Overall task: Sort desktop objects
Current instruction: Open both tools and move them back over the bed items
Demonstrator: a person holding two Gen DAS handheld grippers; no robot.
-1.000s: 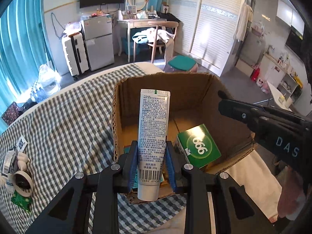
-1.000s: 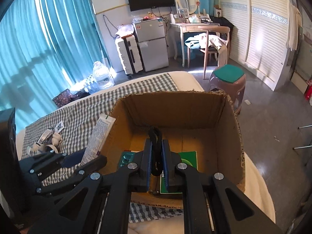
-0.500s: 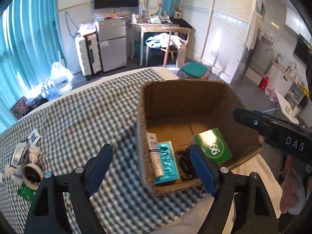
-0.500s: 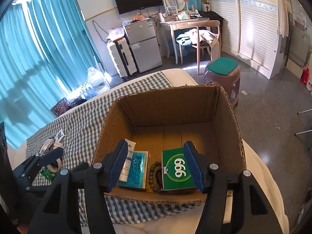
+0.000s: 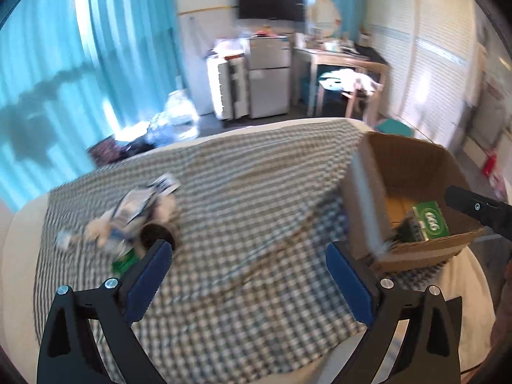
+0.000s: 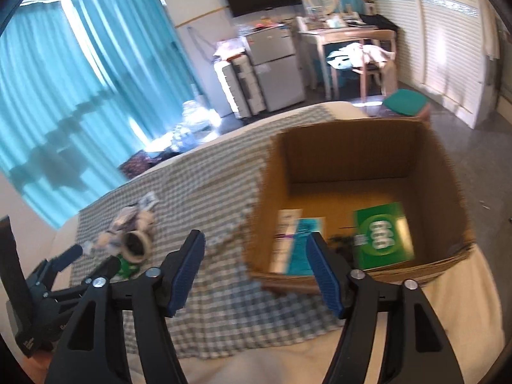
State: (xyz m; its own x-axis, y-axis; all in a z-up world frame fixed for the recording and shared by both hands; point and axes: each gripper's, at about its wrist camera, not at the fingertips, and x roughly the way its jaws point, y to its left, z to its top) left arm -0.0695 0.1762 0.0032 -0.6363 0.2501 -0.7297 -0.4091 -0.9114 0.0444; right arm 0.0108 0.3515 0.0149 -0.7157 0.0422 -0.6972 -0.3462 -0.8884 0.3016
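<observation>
An open cardboard box (image 6: 352, 150) stands on the checked cloth (image 5: 256, 192) at the right. In it lie a green "666" box (image 6: 380, 233), a white tube (image 6: 284, 240), a teal blister pack (image 6: 305, 243) and dark beads (image 6: 342, 241). A blurred pile with a tape roll (image 5: 156, 233), paper packets (image 5: 134, 204) and a green packet (image 5: 124, 260) lies at the left. My left gripper (image 5: 246, 249) hangs over bare cloth between pile and box, jaws opening wide, nothing between them. My right gripper (image 6: 254, 238) is at the box's near left corner, jaws opening, empty.
The cloth covers a white bed (image 6: 256, 358) whose edge runs close below the box. Beyond it are blue curtains (image 5: 80, 64), a small fridge (image 5: 268, 73), a suitcase (image 5: 224, 86), a desk with a chair (image 5: 355, 86) and a stool (image 6: 404, 99).
The left gripper let go of the white tube and the right let go of the beads; both now lie in the box. Both grippers opened and swung left, away from the box.
</observation>
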